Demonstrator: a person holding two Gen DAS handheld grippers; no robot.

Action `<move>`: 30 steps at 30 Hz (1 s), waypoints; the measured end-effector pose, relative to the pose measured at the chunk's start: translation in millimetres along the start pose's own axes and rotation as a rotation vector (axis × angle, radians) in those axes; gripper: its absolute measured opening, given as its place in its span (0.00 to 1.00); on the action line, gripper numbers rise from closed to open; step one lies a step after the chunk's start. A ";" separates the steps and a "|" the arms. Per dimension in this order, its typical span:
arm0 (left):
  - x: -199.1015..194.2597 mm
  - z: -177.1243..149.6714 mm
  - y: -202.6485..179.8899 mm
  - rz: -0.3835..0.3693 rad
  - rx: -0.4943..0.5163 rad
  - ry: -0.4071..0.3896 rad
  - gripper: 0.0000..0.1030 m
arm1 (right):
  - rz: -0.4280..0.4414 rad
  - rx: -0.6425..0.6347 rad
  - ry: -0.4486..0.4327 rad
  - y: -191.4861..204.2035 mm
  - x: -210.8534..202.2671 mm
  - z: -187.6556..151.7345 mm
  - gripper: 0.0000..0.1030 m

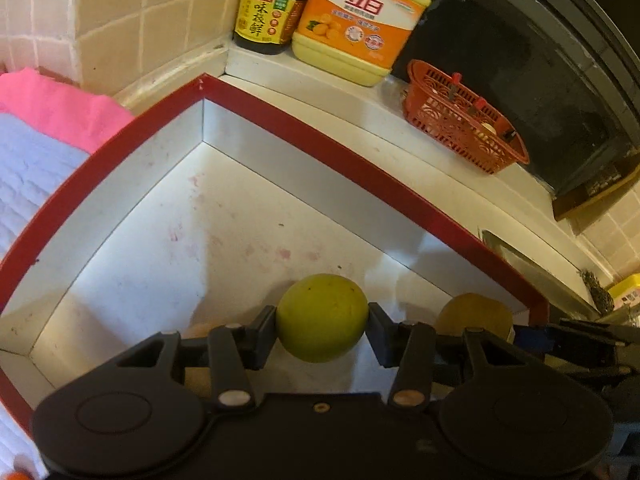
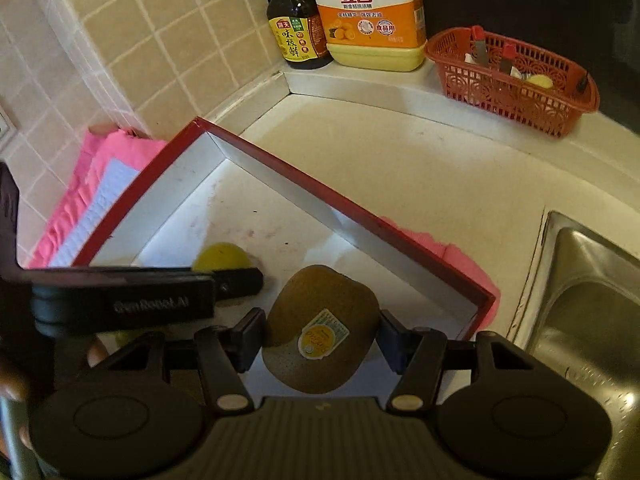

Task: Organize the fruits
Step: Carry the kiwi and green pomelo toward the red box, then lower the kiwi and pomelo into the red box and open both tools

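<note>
the round yellow-green citrus fruit sits pinched between the jaws of the left gripper, held over the stained white floor of the shallow red-rimmed cardboard box. the fuzzy brown kiwi with its yellow sticker is clamped the same way in the right gripper, over the box's near right corner. in the left view the kiwi shows at 3 o'clock of the citrus, near it. whether either fruit touches the box floor i cannot tell.

this looks like the placing step: both fruits have been brought into the box and neither is released. the next move calls for lowering each until it rests on the floor, then spreading the jaws gently, since the round citrus is likely to roll; setting it toward a wall would steady it.

further out, pink cloth lies at 9 o'clock of the box on the pale table. at 12 o'clock stand a dark soy sauce bottle and a yellow detergent jug, with a red plastic basket at 1 o'clock and a steel sink at 3 o'clock.
</note>
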State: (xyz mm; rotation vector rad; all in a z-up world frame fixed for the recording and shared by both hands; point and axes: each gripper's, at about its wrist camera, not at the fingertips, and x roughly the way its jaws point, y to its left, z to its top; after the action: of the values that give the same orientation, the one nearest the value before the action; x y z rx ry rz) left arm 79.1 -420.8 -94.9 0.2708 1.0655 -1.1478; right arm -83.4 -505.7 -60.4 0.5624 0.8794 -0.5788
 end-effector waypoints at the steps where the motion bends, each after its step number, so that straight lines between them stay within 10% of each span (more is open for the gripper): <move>1: 0.2 1.9 0.1 0.009 0.004 -0.004 0.55 | -0.003 -0.009 -0.001 1.0 0.7 0.4 0.60; 13: 6.3 28.6 34.0 0.176 -0.032 -0.050 0.55 | -0.095 -0.109 0.003 11.1 16.2 7.3 0.61; 23: 3.7 24.5 45.4 0.144 -0.057 -0.065 0.57 | -0.117 -0.208 -0.034 34.9 0.5 6.9 0.52; 26: 1.5 22.7 47.6 0.157 -0.064 -0.054 0.77 | -0.070 -0.159 0.036 26.4 14.5 7.5 0.52; 30: -4.8 17.9 58.4 0.153 -0.110 -0.049 0.77 | -0.008 -0.098 0.066 14.2 14.8 4.6 0.53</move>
State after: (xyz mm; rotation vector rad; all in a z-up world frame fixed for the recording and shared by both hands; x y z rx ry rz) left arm 137.8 -404.1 -100.8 0.2322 1.0431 -0.9517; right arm -63.8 -502.1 -67.3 0.4917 0.9671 -0.5235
